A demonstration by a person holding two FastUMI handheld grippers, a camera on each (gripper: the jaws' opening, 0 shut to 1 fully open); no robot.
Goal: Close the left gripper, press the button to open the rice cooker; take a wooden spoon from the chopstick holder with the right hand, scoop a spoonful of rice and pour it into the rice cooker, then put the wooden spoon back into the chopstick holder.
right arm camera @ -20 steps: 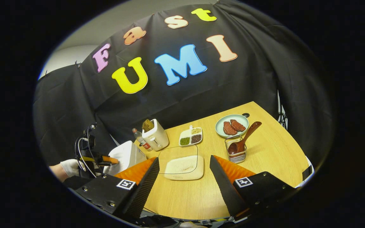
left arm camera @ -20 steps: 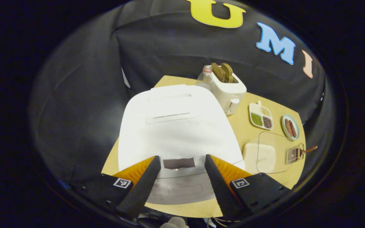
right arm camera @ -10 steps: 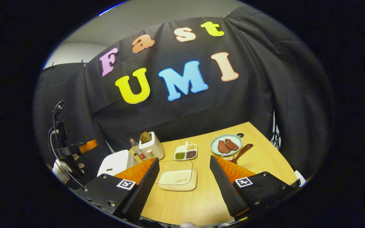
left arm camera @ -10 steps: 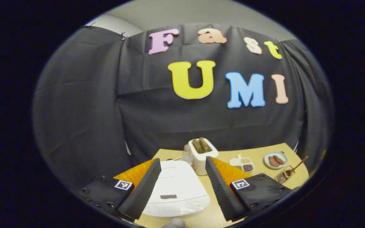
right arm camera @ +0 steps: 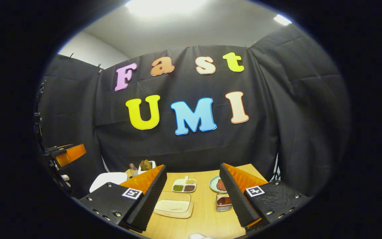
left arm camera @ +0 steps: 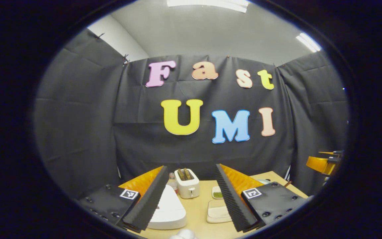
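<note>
Left tongs (left arm camera: 191, 199): I hold them spread wide, pinching nothing, raised and level above the near edge of the tabletop (left arm camera: 199, 207).
Right tongs (right arm camera: 192, 196): also spread and empty, held high and pointing at the back wall.
Rice cooker (left arm camera: 169, 210): white, lid down flat, low and just left of centre between the left tongs' fingers; it sits below and ahead of them, and the left tongs are clearly the nearer pair.
Button: I cannot make it out from this height.
Rice tray (right arm camera: 174, 207): shallow, under a clear cover, straight ahead and below the right tongs.
Chopstick holder (right arm camera: 223, 202): small wire basket just right of the tray, tucked against the inner edge of the right tongs' right finger; the right tongs are nearer.
Wooden spoon (right arm camera: 223, 200): its dark bowl sits in the holder; the handle is hidden, so I cannot tell its long axis or which way it points.
Stage, my judgement: lid shut and spoon in the holder fits either the very beginning or everything already put back.
</note>
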